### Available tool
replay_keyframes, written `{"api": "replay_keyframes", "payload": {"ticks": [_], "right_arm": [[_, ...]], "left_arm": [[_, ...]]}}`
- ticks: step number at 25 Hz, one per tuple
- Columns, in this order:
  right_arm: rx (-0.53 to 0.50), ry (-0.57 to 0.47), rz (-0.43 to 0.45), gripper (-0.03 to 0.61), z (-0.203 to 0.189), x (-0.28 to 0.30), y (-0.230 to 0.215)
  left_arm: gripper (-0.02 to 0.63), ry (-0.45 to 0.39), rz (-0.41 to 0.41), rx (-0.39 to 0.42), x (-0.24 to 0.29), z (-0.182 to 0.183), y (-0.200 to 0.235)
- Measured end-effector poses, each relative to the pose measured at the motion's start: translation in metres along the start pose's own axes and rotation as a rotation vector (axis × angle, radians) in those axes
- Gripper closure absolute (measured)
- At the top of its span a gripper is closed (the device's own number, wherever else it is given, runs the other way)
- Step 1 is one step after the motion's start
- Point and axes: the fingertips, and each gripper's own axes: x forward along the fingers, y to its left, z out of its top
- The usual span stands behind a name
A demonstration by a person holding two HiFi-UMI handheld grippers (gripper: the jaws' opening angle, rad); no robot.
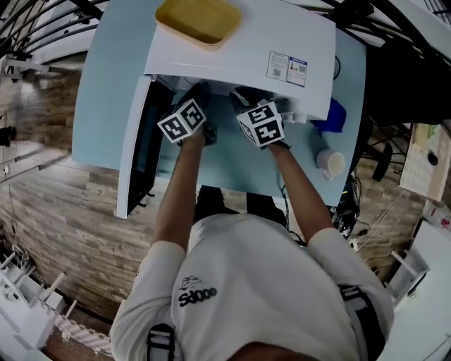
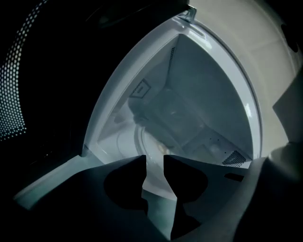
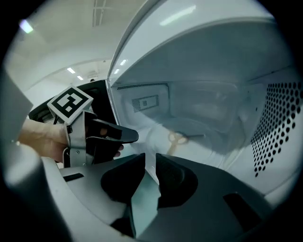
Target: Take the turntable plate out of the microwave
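Overhead, the white microwave (image 1: 239, 49) stands on a pale blue table (image 1: 106, 84) with a yellow tray (image 1: 199, 19) on top and its door (image 1: 137, 151) swung open to the left. Inside, the glass turntable plate (image 3: 208, 127) lies flat on the cavity floor, ahead of both sets of jaws and apart from them. The left gripper (image 2: 154, 163) and right gripper (image 3: 150, 160) face the opening side by side, each with its jaws slightly parted, the right more narrowly, and neither grips anything.
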Motion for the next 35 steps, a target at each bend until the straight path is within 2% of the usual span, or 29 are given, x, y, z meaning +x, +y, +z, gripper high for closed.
{"api": "replay_keyframes", "payload": {"ticks": [4, 9, 12, 15, 17, 22, 28, 32, 35], "right_arm": [[0.002, 0.007, 0.002, 0.512, -0.008, 0.000, -0.001], [0.035, 0.000, 0.007, 0.506, -0.011, -0.004, -0.005], [0.073, -0.007, 0.023, 0.502, -0.012, -0.007, -0.004], [0.124, -0.009, 0.055, 0.499, -0.014, -0.007, 0.001], [0.180, -0.012, 0.084, 0.495, -0.018, -0.006, 0.006], [0.347, -0.044, 0.148, 0.455, -0.023, 0.007, 0.010], [0.445, -0.054, 0.118, 0.400, -0.026, 0.016, 0.007], [0.573, -0.087, 0.113, 0.391, -0.022, 0.021, -0.003], [0.601, -0.094, 0.101, 0.390, -0.021, 0.023, -0.006]], "left_arm": [[0.476, 0.021, 0.011, -0.040, 0.011, -0.007, 0.004], [0.465, -0.002, 0.024, -0.098, 0.020, -0.006, 0.001], [0.465, -0.028, 0.033, -0.208, 0.020, -0.003, 0.001], [0.466, -0.041, 0.003, -0.327, 0.020, -0.001, 0.001], [0.475, -0.037, -0.021, -0.363, 0.018, -0.002, 0.002], [0.489, -0.043, -0.084, -0.376, 0.017, -0.002, 0.000], [0.501, -0.051, -0.114, -0.342, 0.016, -0.004, -0.004], [0.502, -0.069, -0.127, -0.336, 0.015, -0.002, -0.005], [0.502, -0.086, -0.143, -0.329, 0.013, 0.001, -0.007]]}}
